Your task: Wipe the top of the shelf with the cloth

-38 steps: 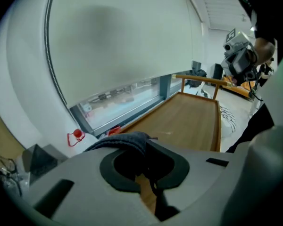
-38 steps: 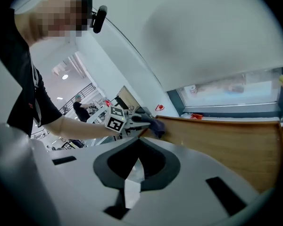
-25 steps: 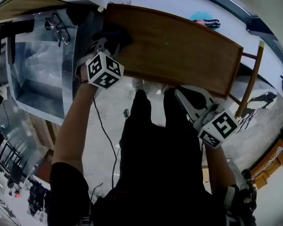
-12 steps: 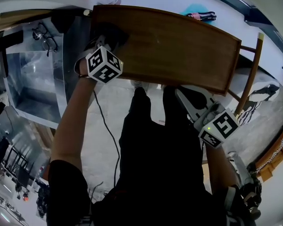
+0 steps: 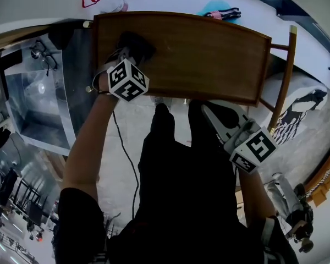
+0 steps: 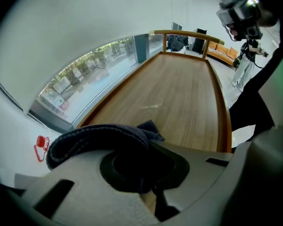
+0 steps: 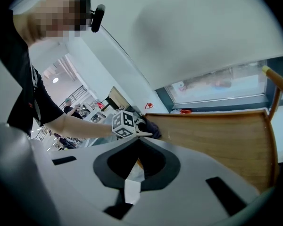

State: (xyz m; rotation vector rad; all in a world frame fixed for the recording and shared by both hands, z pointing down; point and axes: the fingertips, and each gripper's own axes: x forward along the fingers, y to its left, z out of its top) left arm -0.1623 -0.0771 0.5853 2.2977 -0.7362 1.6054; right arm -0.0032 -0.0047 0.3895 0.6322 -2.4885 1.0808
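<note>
Shelf top (image 5: pixel 209 54) — smooth satin wood; cloth (image 5: pixel 134 42) — dark matt fabric.

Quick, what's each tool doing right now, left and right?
Left tool: shut on the dark cloth, which lies on the shelf top.
Right tool: shut, nothing between its jaws.

Open shelf top (image 5: pixel 209 54) beyond cloth (image 5: pixel 133 42); rail (image 5: pixel 286 76) probably bounds far end.

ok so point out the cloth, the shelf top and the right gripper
cloth (image 5: pixel 136 40): head view, middle of the dark bundle
shelf top (image 5: pixel 209 54): head view, bare wood at its middle
right gripper (image 7: pixel 137 140): right gripper view, where its tips meet
</note>
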